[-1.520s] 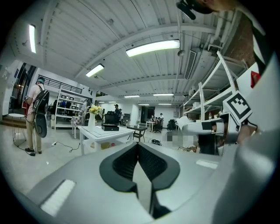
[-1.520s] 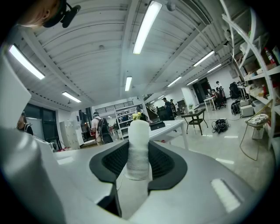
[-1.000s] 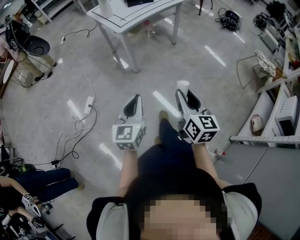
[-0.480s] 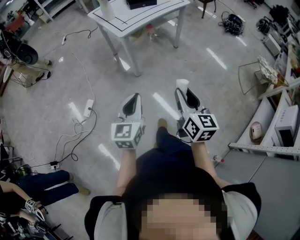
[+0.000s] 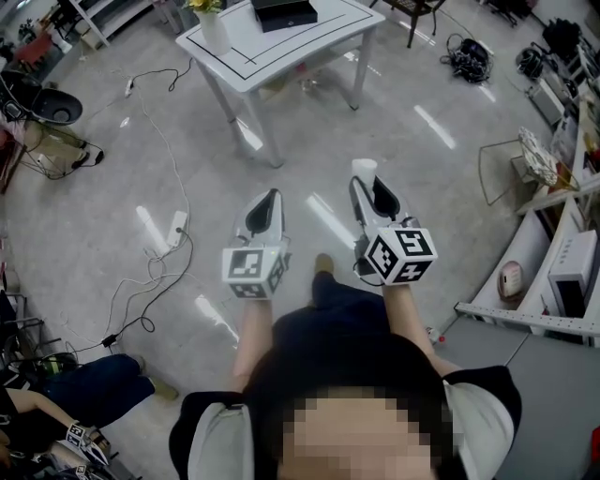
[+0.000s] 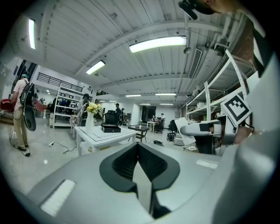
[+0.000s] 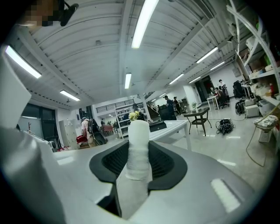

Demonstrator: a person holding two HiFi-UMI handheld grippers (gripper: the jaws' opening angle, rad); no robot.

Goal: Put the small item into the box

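Note:
A black box (image 5: pixel 283 11) lies on a white table (image 5: pixel 246 58) at the top of the head view, well ahead of both grippers. My right gripper (image 5: pixel 367 178) is shut on a small white cylindrical item (image 5: pixel 365 169), which sticks up from between its pads (image 7: pixel 139 148). The left gripper (image 5: pixel 267 197) is level with it, jaws shut with nothing between them (image 6: pixel 138 145). In the left gripper view the table (image 6: pixel 105 133) with the box (image 6: pixel 110 127) stands ahead at left. In the right gripper view the box (image 7: pixel 158 126) shows just right of the item.
A white vase of yellow flowers (image 5: pixel 211 26) stands on the table's left end. Cables and a power strip (image 5: pixel 176 223) trail over the floor at left. Shelving (image 5: pixel 562 272) lines the right side. A seated person's legs (image 5: pixel 94 380) are at lower left.
The table and box have come further into the head view and sit lower in the frame. Both grippers keep the same pose, the right one still holding the white item.

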